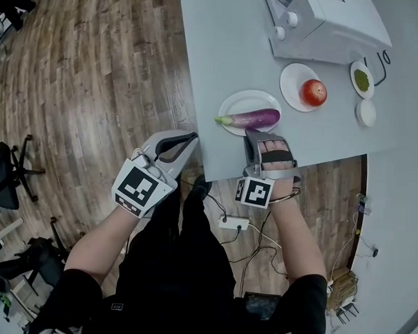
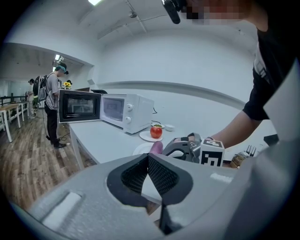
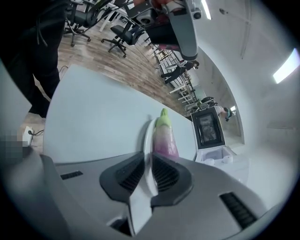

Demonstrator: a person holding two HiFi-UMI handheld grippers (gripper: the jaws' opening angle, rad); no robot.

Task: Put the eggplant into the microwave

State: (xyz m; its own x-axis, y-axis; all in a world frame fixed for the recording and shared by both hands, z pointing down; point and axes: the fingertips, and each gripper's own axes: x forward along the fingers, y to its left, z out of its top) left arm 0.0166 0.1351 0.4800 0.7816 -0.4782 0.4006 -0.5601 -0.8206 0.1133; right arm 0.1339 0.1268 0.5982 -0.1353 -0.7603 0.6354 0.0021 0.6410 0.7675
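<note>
A purple eggplant [image 1: 252, 118] with a green stem lies on a white plate [image 1: 234, 102] near the grey table's front edge. My right gripper [image 1: 255, 134] sits just in front of it, jaws shut on nothing; the eggplant [image 3: 164, 138] and the plate rim [image 3: 146, 136] show right beyond my right gripper [image 3: 150, 161]. My left gripper [image 1: 189, 136] hangs off the table's left edge over the floor, and in its own view my left gripper [image 2: 148, 161] is shut and empty. The white microwave [image 1: 326, 22] stands at the table's back, and its door [image 2: 79, 105] hangs open.
A red round fruit [image 1: 313, 92] on a white plate sits right of the eggplant, with a small dish of green [image 1: 362, 79] and a white dish [image 1: 365, 112] further right. Office chairs [image 1: 8, 175] stand on the wood floor at left. A person [image 2: 54, 105] stands beyond the microwave.
</note>
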